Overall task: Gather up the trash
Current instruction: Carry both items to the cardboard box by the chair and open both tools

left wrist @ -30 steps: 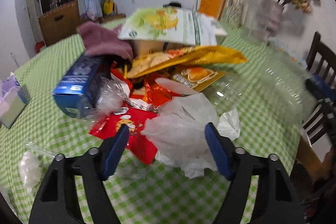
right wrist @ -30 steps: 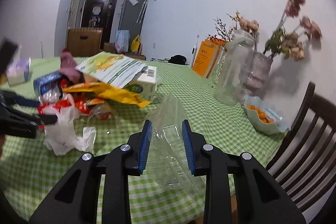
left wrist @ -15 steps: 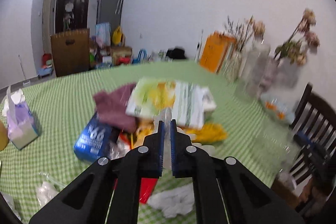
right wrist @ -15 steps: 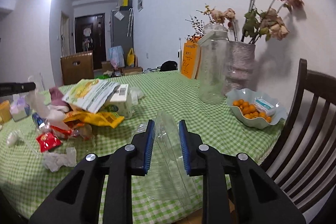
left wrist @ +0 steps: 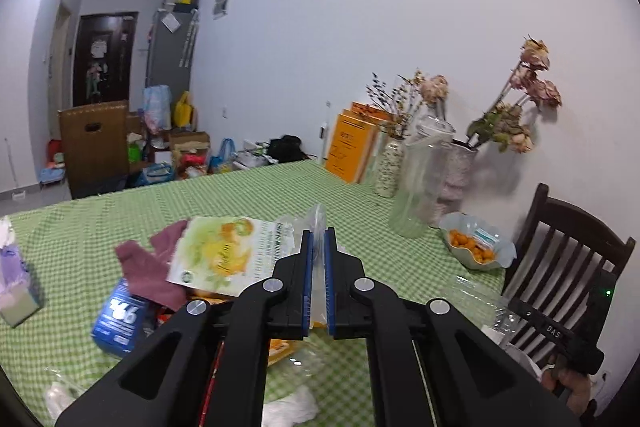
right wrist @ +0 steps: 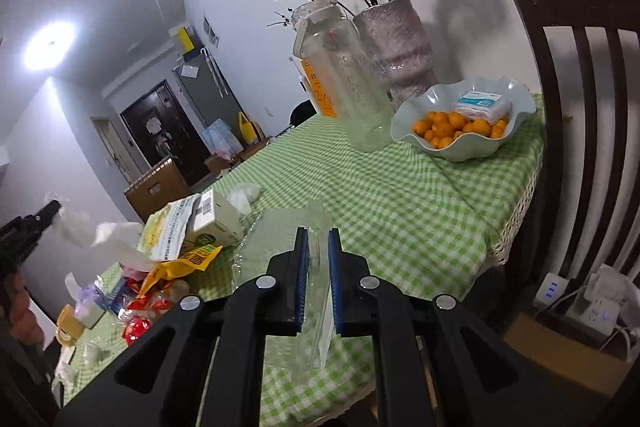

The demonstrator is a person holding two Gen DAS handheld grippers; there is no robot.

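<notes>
My left gripper point(left wrist: 318, 239) is shut on a thin white plastic bag point(left wrist: 317, 217) and holds it up above the green checked table point(left wrist: 248, 195). From the right wrist view, the bag point(right wrist: 100, 237) hangs from that gripper at the far left. My right gripper point(right wrist: 317, 239) is closing its jaws on a clear plastic container point(right wrist: 276, 227), whose folded walls are squeezed between the blue pads. The trash pile lies below: a green-yellow snack bag point(left wrist: 224, 255), a maroon cloth point(left wrist: 148, 267), a blue box point(left wrist: 120, 315), a yellow bag point(right wrist: 188, 263) and red wrappers point(right wrist: 138, 329).
A tall glass jar point(right wrist: 344, 75), a vase of dried flowers point(right wrist: 400, 43) and a bowl of small oranges point(right wrist: 464, 139) stand near the table's far corner. A dark wooden chair point(right wrist: 580, 107) is beside the table edge. A power strip point(right wrist: 588, 311) lies on the floor.
The left gripper shut on the white bag and rose with it off the table. The right gripper swung right and rolled with the clear container, its jaws narrowing.
</notes>
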